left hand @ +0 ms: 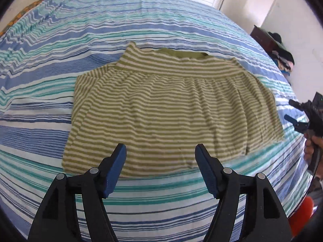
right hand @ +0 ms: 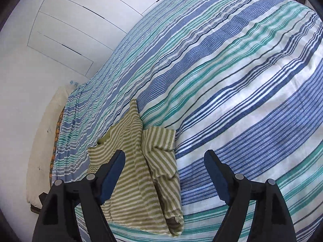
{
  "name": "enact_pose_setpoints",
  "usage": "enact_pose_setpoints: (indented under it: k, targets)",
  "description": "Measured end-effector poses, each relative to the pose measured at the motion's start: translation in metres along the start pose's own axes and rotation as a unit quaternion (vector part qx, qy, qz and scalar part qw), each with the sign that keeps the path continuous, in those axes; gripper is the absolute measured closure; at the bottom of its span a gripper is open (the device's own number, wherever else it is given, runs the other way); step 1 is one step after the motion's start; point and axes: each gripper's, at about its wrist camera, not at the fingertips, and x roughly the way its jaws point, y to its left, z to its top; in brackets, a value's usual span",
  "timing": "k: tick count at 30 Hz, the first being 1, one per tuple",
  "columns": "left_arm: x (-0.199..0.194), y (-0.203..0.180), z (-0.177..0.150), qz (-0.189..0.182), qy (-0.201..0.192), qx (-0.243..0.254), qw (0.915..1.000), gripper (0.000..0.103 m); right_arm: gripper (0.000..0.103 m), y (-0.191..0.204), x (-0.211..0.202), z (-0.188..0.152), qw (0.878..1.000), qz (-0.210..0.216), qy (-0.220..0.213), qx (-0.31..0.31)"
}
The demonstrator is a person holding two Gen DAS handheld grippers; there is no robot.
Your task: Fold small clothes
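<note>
A small green-and-white striped garment (left hand: 171, 111) lies spread on the striped bedsheet (left hand: 60, 50), its left sleeve side folded inward. My left gripper (left hand: 160, 151) is open and empty, just above the garment's near hem. My right gripper (left hand: 291, 110) shows at the right edge of the left wrist view, open, beside the garment's right side. In the right wrist view, my right gripper (right hand: 164, 157) is open and empty over the garment (right hand: 137, 177), whose folded part (right hand: 163, 161) lies between the jaws.
The bed (right hand: 242, 80) with its blue, teal and white striped sheet fills both views. White wardrobe doors (right hand: 70, 20) stand beyond it. A pile of dark clothes (left hand: 282, 54) sits on furniture at the far right. A pillow (right hand: 46, 141) lies at the bed's end.
</note>
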Motion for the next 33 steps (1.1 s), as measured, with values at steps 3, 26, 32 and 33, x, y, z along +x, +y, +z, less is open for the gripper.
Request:
enact_pose_setpoints:
  k: [3,26,32,33]
  targets:
    - [-0.001,-0.081,-0.012,-0.012,-0.006,0.115,0.9932,0.030,0.022,-0.012,-0.007,-0.012,1.000,0.009,0.015,0.003]
    - [0.089,-0.262,0.042,-0.097,-0.045,0.180,0.9779,0.098,0.056,0.050,0.115,0.019,0.959,0.048,0.252,-0.122]
    - [0.021,-0.170,0.083,-0.172,-0.090,0.023,0.9808,0.098,0.091,0.125,0.096,0.020,0.966,0.075,0.197,-0.151]
    - [0.007,-0.147,0.090,-0.178,-0.100,-0.006,0.9789,0.098,0.091,0.145,0.095,0.020,0.965,0.090,0.188,-0.158]
